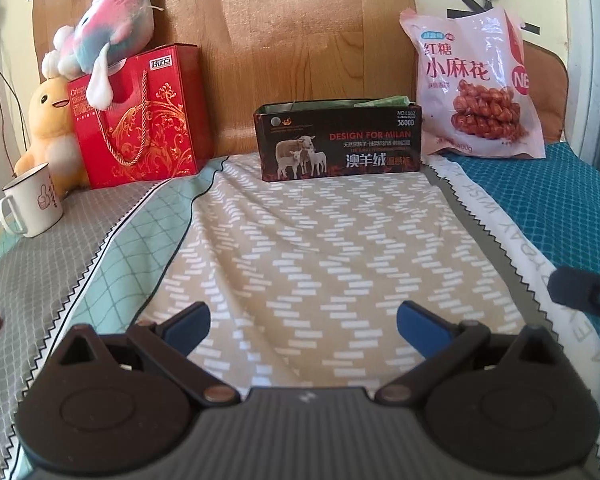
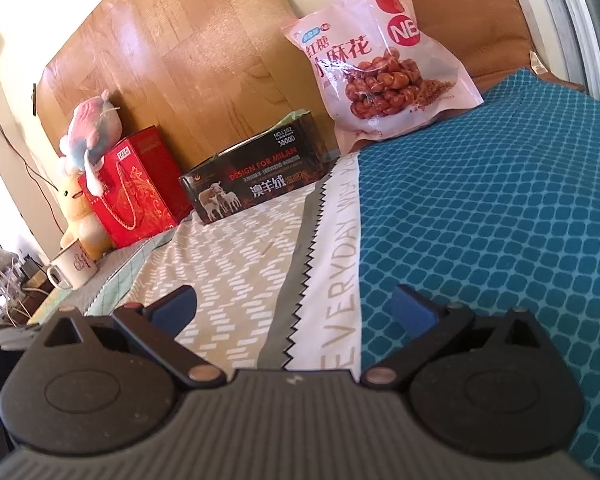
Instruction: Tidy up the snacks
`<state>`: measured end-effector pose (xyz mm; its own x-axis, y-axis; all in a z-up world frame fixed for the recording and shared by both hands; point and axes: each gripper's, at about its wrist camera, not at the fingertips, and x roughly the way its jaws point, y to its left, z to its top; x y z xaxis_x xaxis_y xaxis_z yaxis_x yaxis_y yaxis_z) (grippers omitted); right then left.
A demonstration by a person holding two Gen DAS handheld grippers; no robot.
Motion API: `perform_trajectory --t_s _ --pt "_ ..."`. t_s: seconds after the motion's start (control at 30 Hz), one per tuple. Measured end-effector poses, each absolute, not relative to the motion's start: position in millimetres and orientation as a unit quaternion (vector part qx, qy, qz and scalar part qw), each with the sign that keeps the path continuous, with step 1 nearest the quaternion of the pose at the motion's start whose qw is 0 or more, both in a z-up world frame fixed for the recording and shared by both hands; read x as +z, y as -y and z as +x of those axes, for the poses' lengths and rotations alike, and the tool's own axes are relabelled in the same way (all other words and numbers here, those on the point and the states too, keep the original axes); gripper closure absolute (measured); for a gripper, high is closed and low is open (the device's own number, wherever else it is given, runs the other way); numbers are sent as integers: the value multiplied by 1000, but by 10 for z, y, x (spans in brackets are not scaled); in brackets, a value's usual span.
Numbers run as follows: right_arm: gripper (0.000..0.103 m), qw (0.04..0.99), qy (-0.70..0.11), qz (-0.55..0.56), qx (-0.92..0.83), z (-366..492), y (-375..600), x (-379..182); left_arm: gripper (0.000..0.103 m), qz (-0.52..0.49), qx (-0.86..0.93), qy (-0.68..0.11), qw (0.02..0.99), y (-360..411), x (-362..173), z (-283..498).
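Pink plastic snack bag (image 1: pixel 474 84) leans upright at two o'clock beside the open black cardboard box (image 1: pixel 338 142), not yet inside. Both the left gripper (image 1: pixel 303 320) and right gripper (image 2: pixel 294 304) gape wide and empty, so I judge the sorting unfinished.

Your left wrist view faces the black box (image 1: pixel 338 142) squarely from well back. Your right wrist view sees that box (image 2: pixel 256 178) from its right, tilted.

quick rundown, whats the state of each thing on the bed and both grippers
black box: upright, top open, something green inside
pink snack bag: sealed, propped against the wall
red gift bag: upright, plush fish on top
yellow plush duck: upright beside the gift bag
mug: upright
left gripper: open, empty
right gripper: open, empty
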<state>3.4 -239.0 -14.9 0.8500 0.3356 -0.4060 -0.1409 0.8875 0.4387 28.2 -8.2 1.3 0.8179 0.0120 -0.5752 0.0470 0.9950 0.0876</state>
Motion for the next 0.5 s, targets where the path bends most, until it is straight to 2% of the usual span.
perform_trajectory --t_s 0.5 --pt "0 939 -252 195 131 60 2386 -157 0 55 -9 -322 945 73 -95 393"
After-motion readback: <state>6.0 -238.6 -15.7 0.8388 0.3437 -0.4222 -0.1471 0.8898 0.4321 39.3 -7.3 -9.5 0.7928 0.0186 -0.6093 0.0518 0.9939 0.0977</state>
